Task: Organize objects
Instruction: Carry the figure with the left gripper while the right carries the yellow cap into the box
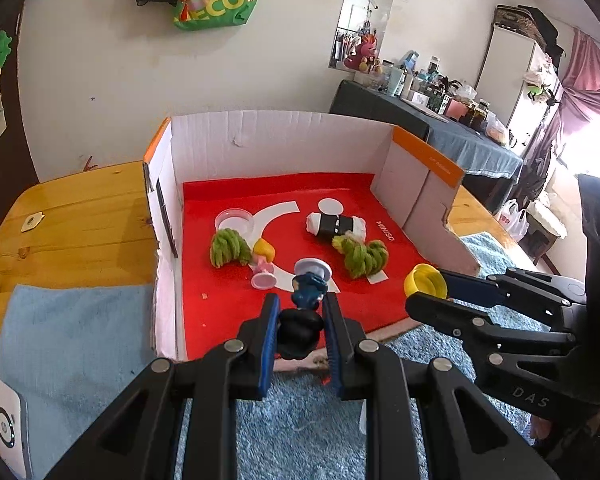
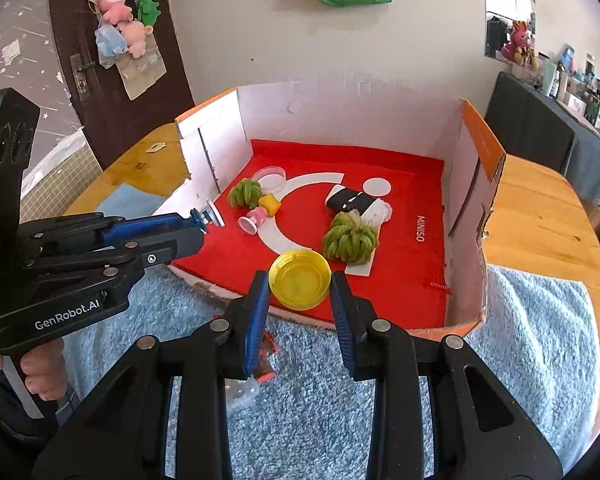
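- Left wrist view: left gripper (image 1: 300, 316), blue pads clenched on a small blue figurine (image 1: 309, 289) with a dark head at the near end and a pale round base at the far end; the figurine is held over the front edge of the box
- Same view: cardboard box (image 1: 276, 136), white walls, orange trim, front side open, red liner (image 1: 236, 292) on its floor
- Contents on the liner: clear round dish (image 1: 234, 220) at back left; green fuzzy bundle (image 1: 230, 247) just in front of it; yellow-and-pink toy (image 1: 263, 265) touching that bundle; black-and-white roll (image 1: 335, 225) at back right; second green bundle (image 1: 362, 258) just in front of the roll
- Same view, right edge: right gripper (image 1: 428, 290) seen side-on, grasping a yellow cap (image 1: 425, 281) near the box's front right corner
- Only here: white device (image 1: 7, 428) at bottom left, on a light blue cloth (image 1: 72, 340) over the wooden table (image 1: 76, 216)
- Right wrist view: right gripper (image 2: 300, 284), pads closed on the rim of the yellow cap (image 2: 300, 279), hollow side facing the camera, over the front edge of the red liner (image 2: 400, 264)
- Same view, left: left gripper (image 2: 198, 226) side-on; the figurine's pale base (image 2: 214, 213) pokes past the fingertips near the box's left wall
- Only here: a person's fingers (image 2: 44, 376) around the left handle; a clear object with a pink part (image 2: 252, 384) on the blue shaggy rug (image 2: 312, 412) under the right gripper; plush toys (image 2: 120, 24) hung on a dark door
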`<state>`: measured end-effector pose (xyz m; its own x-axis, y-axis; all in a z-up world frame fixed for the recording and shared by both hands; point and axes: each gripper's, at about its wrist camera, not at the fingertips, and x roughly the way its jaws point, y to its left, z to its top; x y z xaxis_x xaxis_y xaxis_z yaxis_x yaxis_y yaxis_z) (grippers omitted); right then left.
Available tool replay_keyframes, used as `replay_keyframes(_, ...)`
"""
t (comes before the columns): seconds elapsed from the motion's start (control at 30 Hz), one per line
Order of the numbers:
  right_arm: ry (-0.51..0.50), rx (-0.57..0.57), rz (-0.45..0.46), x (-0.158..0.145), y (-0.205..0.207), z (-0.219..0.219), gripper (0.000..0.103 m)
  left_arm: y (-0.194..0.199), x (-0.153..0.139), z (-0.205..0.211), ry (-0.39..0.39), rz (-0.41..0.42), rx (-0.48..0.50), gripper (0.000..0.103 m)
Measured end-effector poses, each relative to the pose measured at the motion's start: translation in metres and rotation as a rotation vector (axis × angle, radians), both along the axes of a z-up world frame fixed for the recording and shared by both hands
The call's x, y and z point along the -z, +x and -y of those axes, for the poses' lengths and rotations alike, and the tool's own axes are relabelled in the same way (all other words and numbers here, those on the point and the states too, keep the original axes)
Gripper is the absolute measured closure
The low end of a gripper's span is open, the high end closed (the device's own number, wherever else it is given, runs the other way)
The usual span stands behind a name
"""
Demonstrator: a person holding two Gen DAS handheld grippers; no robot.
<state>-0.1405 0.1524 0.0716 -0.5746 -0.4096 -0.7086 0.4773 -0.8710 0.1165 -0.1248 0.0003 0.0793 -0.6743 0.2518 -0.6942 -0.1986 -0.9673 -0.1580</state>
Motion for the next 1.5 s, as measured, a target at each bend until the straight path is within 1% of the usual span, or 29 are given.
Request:
replay_keyframes(0.2,0.013,0.003,0.024,0.004,-0.015,0.003,0.073,-0.016,0.004,0.002,0.001,0.022,0.001,0.081)
replay_keyframes(0.43,0.039,0.000,0.074,0.015,-0.031,0.008,0.073,-0.030,0.013,0.002,-0.001,0.060,0.014,0.081)
replay_keyframes(0.9,0.067,-0.019,0.145,0.032,-0.050,0.017,0.073,-0.049,0.035,0.004,-0.016,0.133,0.017,0.080)
replay_keyframes(1.1,0.065,-0.015,0.161,0.036,-0.057,0.016,0.073,-0.056,0.042,0.007,-0.012,0.159,0.013,0.080)
replay_keyframes(1.5,0.062,0.018,0.168,0.040,-0.070,0.009,0.073,-0.068,0.047,0.007,-0.010,0.176,0.010,0.080)
